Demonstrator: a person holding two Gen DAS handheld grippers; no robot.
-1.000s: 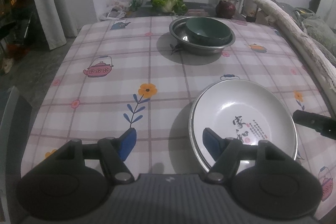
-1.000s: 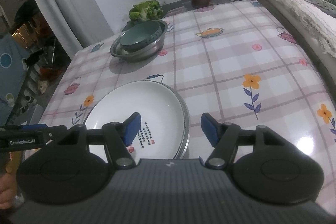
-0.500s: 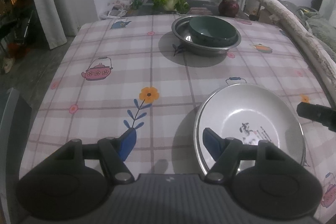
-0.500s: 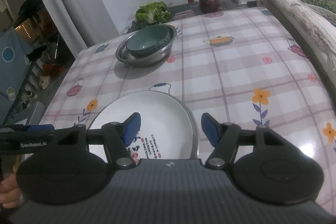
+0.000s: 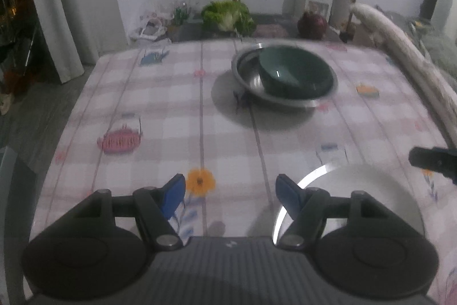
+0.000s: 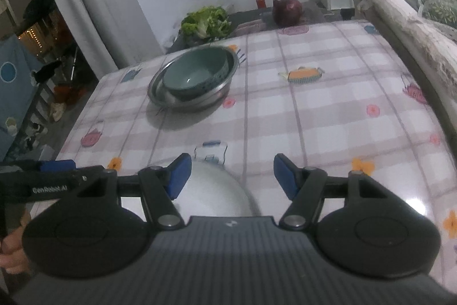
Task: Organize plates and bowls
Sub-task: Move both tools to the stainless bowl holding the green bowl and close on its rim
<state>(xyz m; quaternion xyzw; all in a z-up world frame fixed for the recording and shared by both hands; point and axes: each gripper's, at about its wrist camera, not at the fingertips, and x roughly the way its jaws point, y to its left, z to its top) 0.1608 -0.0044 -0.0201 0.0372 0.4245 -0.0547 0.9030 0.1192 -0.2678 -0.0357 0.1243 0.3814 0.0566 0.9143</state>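
White plate (image 5: 360,190) has slid nearer, now low under our right gripper (image 6: 230,176) and right of our left gripper (image 5: 230,195); both pairs of fingers stay spread, empty. Green bowl (image 6: 195,73) in steel basin (image 6: 160,93) waits far ahead on the bench (image 6: 314,119); we judge stacking comes next.

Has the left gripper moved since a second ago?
Yes. The left gripper has pulled back from the green bowl; its right finger no longer overlaps the white plate.
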